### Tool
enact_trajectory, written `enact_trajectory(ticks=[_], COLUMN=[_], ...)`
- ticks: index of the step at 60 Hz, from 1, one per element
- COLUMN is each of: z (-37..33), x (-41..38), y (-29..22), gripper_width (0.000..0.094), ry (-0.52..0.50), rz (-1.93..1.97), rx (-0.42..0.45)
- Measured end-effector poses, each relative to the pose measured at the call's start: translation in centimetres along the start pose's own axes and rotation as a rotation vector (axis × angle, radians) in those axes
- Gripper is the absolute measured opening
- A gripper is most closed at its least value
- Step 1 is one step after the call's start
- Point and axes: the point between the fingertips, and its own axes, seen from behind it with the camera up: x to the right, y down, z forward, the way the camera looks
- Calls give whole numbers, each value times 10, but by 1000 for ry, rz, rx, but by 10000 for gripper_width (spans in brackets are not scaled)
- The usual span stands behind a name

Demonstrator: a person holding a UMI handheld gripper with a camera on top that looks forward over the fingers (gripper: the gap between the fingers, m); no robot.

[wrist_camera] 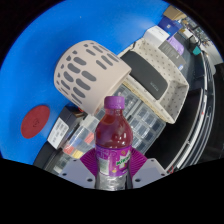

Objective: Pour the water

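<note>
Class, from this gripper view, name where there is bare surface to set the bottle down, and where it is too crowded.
Bare blue surface lies beside the beige slotted basket, around the red disc. Ahead it is crowded: the red plastic bottle with purple cap, held in the gripper jaws, with a clear glass and clear container close by.

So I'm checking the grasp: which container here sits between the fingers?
The purple-capped bottle of red drink, between the hand-held gripper; the perforated beige basket lies beyond.
</note>
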Motion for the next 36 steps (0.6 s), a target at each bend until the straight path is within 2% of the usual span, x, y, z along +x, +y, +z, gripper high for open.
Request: enact_trajectory(ticks=[10, 22, 30, 36], z=[-4, -10, -12, -6], x=[-2, 2, 10, -5], y=[12, 31, 31, 32], gripper_width=[371, 391, 391, 390], ry=[-31, -100, -137, -220], rz=[262, 1017, 1522, 1866], rx=[-14, -51, -36, -21])
